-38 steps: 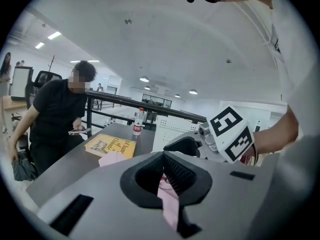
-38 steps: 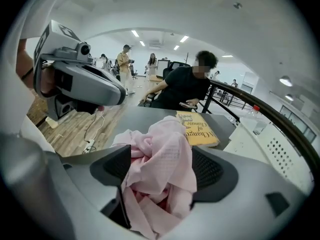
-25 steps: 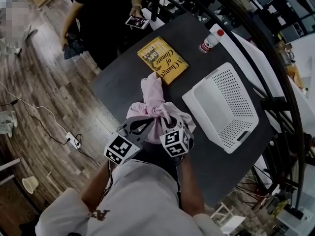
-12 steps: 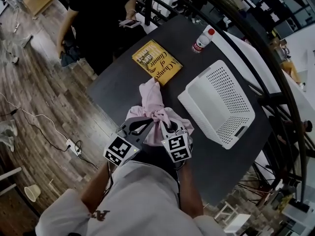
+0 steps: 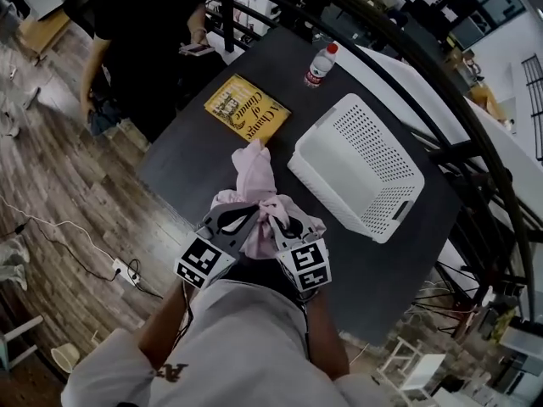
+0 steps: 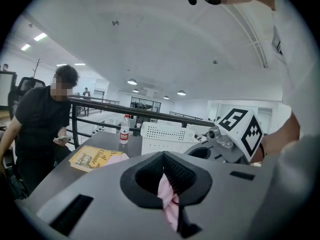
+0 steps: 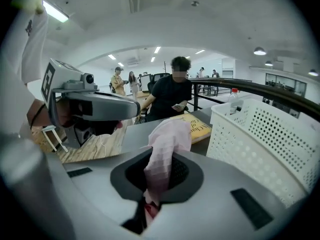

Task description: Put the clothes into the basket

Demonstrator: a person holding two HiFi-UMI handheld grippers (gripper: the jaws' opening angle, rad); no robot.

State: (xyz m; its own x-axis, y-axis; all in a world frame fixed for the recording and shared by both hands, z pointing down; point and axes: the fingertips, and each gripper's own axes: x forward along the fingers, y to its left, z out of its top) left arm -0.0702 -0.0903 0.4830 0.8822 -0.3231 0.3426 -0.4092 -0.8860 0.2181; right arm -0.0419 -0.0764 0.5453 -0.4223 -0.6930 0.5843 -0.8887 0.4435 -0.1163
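We hold the pink cloth [image 5: 257,172] in both grippers over the table [image 5: 182,155].
Our left gripper [image 6: 167,186] is closed on a thin fold of the cloth, jaws nearly together; our right gripper [image 7: 156,181] is clamped on a thicker bunch that rises out of its jaws; in the head view the two sit side by side at the table's near edge; the cloth's far end reaches to the near corner of the book [image 5: 246,108], though we cannot tell whether it rests there; the basket [image 5: 377,185] lies to the right of the cloth, near but apart; a bottle [image 5: 319,64] stands beyond it; a person [image 5: 144,32] in black stands at the far side.
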